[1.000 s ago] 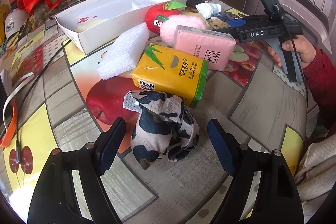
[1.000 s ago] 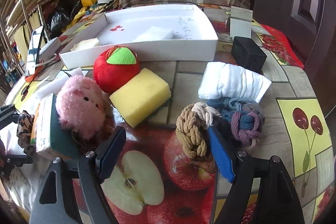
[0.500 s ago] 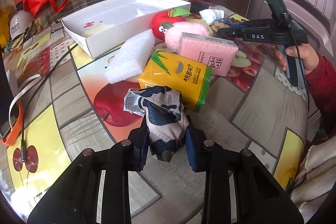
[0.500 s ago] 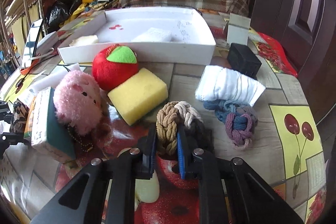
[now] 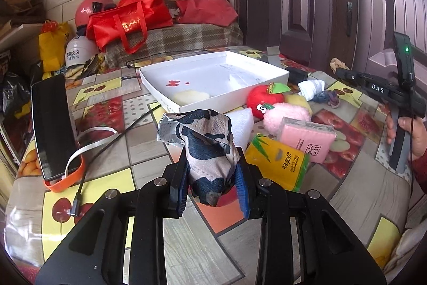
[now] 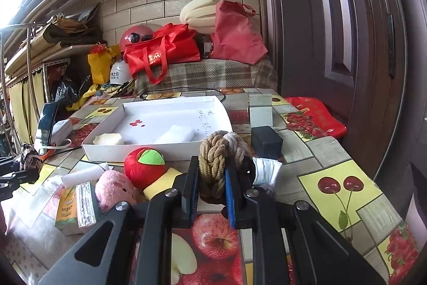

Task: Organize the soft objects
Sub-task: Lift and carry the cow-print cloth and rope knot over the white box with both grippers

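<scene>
My left gripper (image 5: 212, 190) is shut on a black-and-white cow-print cloth pouch (image 5: 205, 143), lifted off the table. My right gripper (image 6: 210, 195) is shut on a tan and beige braided rope knot (image 6: 217, 159), also raised. Ahead stands the white shallow box (image 5: 269, 86) (image 6: 106, 151), holding a cream sponge piece (image 6: 108, 138) and a white foam block (image 6: 176, 134). Loose on the table lie a red plush apple (image 6: 141, 167), a pink plush (image 5: 287, 114), a yellow sponge (image 6: 162, 182), white foam (image 5: 241, 124), a yellow tissue pack (image 5: 277, 160), a pink tissue pack (image 5: 309, 136) and a white cloth (image 5: 311, 87).
A phone (image 5: 52, 122) leans at the table's left with an orange strap and a cable. A black cube (image 6: 267, 142) and a small grey card stand behind the white cloth. A blue-purple rope tangle (image 5: 327, 98) lies near it. Bags and helmets pile on the bench behind.
Both grippers closed from wide open, the left on the cow-print pouch, the right on the braided knot. Both then lifted their loads off the table and tilted up toward the box.
</scene>
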The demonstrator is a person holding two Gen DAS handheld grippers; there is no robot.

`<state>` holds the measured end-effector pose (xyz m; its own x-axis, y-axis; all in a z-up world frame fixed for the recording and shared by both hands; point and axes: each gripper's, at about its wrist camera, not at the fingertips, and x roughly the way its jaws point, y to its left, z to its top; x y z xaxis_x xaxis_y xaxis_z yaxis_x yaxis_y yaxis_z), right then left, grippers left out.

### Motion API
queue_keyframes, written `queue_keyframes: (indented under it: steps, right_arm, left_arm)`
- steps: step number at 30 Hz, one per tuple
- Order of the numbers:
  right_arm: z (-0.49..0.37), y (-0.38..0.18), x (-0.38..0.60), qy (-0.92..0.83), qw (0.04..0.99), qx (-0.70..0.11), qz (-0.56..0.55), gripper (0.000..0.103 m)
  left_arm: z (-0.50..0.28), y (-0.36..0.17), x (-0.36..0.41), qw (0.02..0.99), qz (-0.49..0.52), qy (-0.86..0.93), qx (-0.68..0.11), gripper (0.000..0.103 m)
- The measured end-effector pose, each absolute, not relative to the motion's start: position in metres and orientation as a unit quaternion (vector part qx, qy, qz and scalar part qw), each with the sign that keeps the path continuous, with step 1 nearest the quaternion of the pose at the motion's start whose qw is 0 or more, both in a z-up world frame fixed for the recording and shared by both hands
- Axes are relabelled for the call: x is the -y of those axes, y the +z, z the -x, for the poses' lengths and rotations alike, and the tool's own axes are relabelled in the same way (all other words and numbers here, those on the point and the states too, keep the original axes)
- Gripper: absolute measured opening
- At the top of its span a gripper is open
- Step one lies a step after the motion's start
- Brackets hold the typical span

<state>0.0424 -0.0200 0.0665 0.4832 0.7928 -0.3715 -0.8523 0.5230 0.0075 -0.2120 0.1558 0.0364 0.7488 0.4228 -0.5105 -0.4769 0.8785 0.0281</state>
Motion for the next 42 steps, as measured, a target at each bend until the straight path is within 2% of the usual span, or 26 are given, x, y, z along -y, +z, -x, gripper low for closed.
queue_keyframes:
  steps: [8,16,26,42]
  right_arm:
    - [-0.048,0.06,0.004,0.468,0.863,-0.17,0.085,0.016]
    - [-0.055,0.06,-0.01,0.456,0.871,-0.155,0.094,0.016]
    - [-0.071,0.06,-0.034,0.445,0.876,-0.159,0.092,0.016]
    - [-0.098,0.063,-0.091,0.434,0.885,-0.138,0.096,0.017]
  left_arm:
    - [0.188,0.035,-0.177,0.929,0.062,0.257,-0.259,0.029]
    - [0.17,0.042,-0.202,0.927,0.082,0.291,-0.22,0.029]
    - [0.142,0.049,-0.217,0.926,0.057,0.322,-0.189,0.029]
    - [0.089,0.051,-0.272,0.913,0.073,0.36,-0.179,0.03]
